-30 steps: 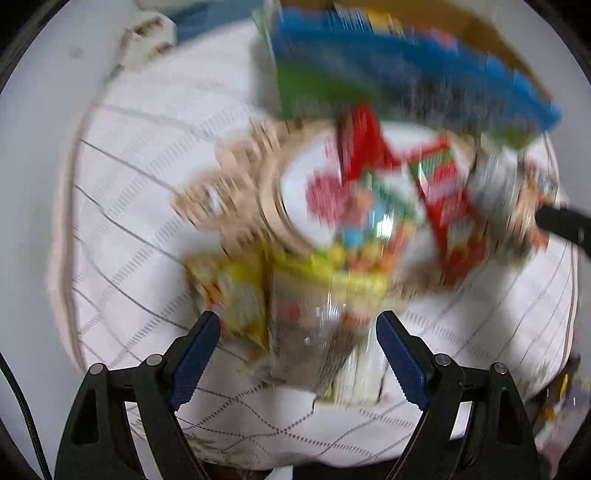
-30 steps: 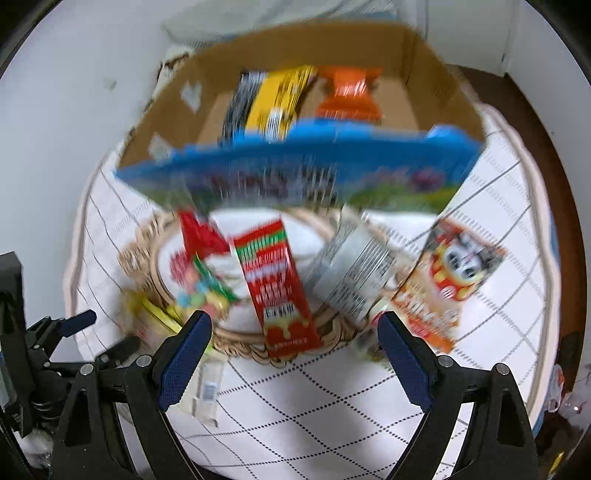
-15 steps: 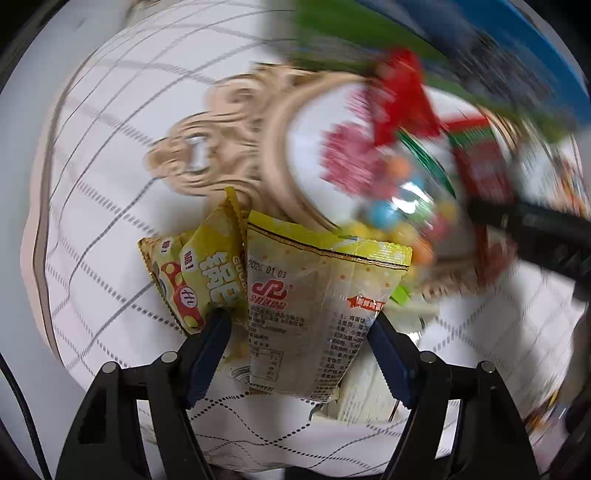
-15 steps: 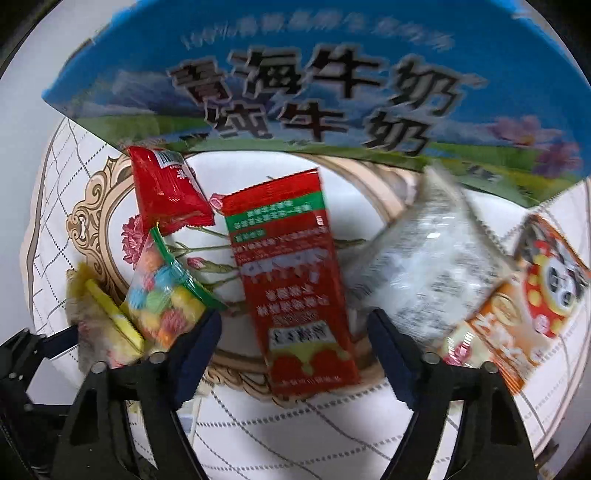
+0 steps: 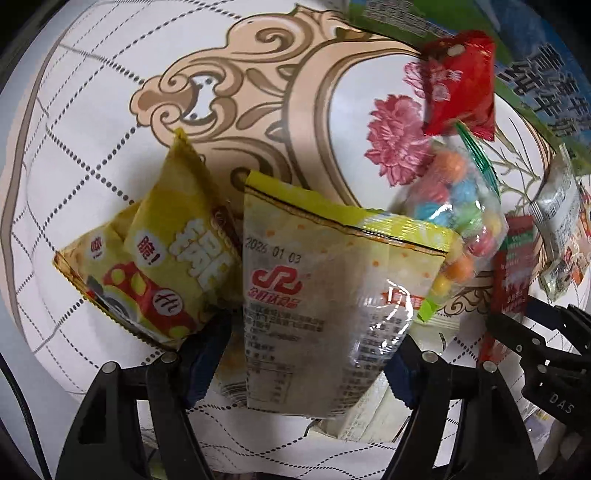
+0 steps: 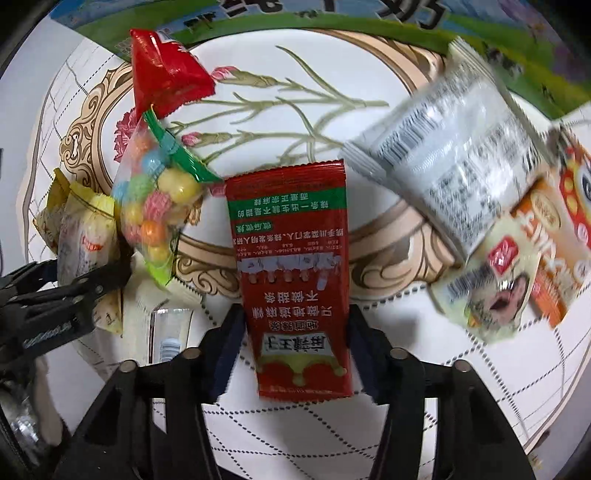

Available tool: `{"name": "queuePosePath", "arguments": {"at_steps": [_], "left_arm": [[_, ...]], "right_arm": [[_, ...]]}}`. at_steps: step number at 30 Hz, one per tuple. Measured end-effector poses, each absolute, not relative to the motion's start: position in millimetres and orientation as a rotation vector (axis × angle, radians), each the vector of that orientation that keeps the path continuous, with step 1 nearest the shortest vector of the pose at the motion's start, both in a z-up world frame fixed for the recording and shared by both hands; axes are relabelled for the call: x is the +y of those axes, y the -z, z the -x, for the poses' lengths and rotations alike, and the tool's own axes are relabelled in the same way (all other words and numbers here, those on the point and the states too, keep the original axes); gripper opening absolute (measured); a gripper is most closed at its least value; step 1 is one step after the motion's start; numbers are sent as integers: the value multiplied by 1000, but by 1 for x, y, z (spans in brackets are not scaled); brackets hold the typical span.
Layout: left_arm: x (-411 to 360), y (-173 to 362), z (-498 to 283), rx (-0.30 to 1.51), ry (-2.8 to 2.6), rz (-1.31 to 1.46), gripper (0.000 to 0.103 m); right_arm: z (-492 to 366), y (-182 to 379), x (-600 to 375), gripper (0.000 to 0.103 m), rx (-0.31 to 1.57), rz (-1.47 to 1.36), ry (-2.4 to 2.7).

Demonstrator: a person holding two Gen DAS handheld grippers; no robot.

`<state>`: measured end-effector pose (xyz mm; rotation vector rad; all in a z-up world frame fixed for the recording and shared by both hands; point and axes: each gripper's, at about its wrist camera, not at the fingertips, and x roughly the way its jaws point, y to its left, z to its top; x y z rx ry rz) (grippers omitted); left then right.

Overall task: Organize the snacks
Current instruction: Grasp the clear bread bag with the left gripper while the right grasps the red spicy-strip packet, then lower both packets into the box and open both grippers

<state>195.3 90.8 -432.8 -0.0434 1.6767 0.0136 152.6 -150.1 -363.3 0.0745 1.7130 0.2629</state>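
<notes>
Surface: desk under white quilted cloth (image 5: 92, 122) with tan scroll border, pink flower | left claw (image 5: 306, 354) closing around pale yellow crinkly snack packet (image 5: 332, 302) at near edge | right claw (image 6: 295, 347) pinching red foil sachet (image 6: 291, 266) | blue-green printed box (image 6: 332, 18) along far edge.

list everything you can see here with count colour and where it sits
pale yellow packet: 1, yellow and clear, between left claw fingers
yellow car packet: 1, yellow, on cloth left of it
candy bag: 1, clear, multicoloured balls, on cloth
small red packet: 1, red, above candy bag
red sachet: 1, red and green, between right claw fingers
silver packet: 1, silver, right of sachet
orange packet: 1, far right
milk carton box: 1, blue-green, top edge
tablecloth: 1, white, quilted
left claw: 1, black
right claw: 1, black
</notes>
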Motion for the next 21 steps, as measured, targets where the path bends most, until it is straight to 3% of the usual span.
{"name": "queuePosePath", "arguments": {"at_steps": [2, 3, 7, 11, 21], "left_arm": [[91, 434, -192, 1665, -17, 37, 72], [100, 430, -189, 1657, -18, 27, 63], [93, 414, -194, 1612, -31, -23, 48], [92, 401, -192, 1582, -32, 5, 47], [107, 348, -190, 1534, 28, 156, 46]], "right_arm": [[-153, 366, -149, 63, 1701, -71, -248], [-155, 366, -148, 63, 1696, -66, -242], [-151, 365, -139, 57, 1644, -9, -217], [-140, 354, -142, 49, 1623, -46, -219], [-124, 285, -168, 48, 1532, -200, -271]]}}
